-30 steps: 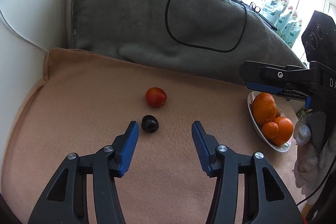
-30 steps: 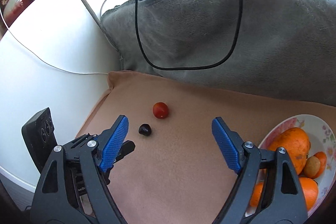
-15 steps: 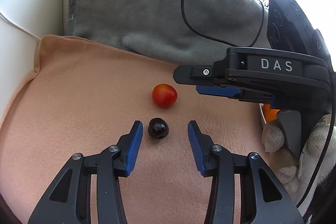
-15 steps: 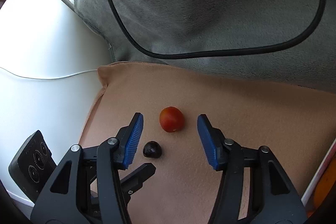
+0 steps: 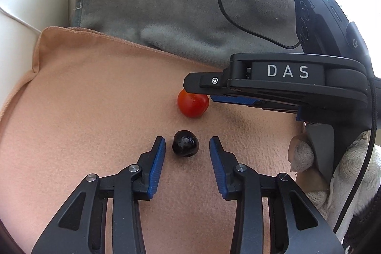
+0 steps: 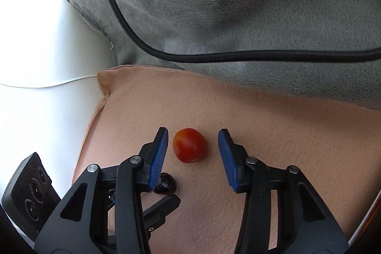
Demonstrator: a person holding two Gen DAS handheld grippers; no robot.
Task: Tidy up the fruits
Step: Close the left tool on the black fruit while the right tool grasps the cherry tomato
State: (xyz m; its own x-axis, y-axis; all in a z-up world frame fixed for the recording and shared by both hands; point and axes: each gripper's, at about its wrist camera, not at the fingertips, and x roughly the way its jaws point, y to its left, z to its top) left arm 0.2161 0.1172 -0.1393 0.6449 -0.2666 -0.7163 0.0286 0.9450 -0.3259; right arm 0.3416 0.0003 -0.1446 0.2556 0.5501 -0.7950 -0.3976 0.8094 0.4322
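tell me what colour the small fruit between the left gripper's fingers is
Glossy black, clearest in the left wrist view.

Bright daylight from behind, blown-out glare at top corners; soft shadows; fisheye edges bent, dark-vignetted; focus sharp.

On the cloth (image 5: 83, 99), the tomato (image 5: 193, 103) lies just behind the dark fruit (image 5: 185, 146), mid-frame; blanket (image 5: 166, 4) across the top.

Home setting: grey plush blanket (image 6: 238, 4), peach cloth (image 5: 83, 99), window light.
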